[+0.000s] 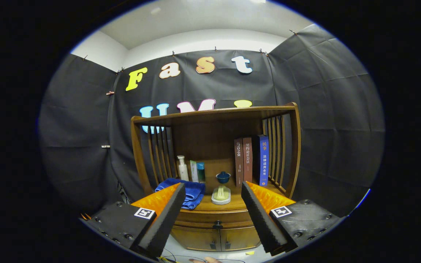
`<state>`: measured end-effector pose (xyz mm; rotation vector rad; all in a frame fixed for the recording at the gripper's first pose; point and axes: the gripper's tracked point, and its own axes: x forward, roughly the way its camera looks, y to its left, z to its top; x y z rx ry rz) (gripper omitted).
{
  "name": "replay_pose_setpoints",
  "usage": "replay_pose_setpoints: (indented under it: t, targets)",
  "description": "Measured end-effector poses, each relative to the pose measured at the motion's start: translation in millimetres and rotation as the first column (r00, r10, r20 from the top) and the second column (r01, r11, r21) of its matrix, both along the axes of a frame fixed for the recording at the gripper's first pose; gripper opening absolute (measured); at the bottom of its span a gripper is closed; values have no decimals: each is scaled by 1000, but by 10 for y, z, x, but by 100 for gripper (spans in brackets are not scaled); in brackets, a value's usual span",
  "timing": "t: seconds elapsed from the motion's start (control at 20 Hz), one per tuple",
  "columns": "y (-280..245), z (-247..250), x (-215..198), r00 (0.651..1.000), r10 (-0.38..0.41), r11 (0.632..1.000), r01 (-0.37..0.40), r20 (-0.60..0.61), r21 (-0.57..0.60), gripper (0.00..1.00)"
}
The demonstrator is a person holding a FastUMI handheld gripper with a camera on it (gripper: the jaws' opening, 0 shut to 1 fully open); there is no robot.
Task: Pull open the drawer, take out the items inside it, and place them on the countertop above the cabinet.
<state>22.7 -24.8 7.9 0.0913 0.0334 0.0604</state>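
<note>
Drawer [216, 218] looks closed; gripper [213, 191] spread wide, holding nothing, hanging in front of it. Towel [190, 191] and dish [221, 195] sit on the countertop [232, 204] above it, so could be early or finished.

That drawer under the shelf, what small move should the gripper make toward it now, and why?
Probably ease forward and down toward the drawer's knob. The drawer sits shut in the cabinet, and the gripper hangs open, well short of it. Whether it awaits opening or was emptied and closed, I cannot tell.
</note>
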Motion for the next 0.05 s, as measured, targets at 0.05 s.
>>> replay_pose_setpoints:
  t: [0.05]
  targets:
    - [-11,-4,2,1000,0,1000,0,1,0,99]
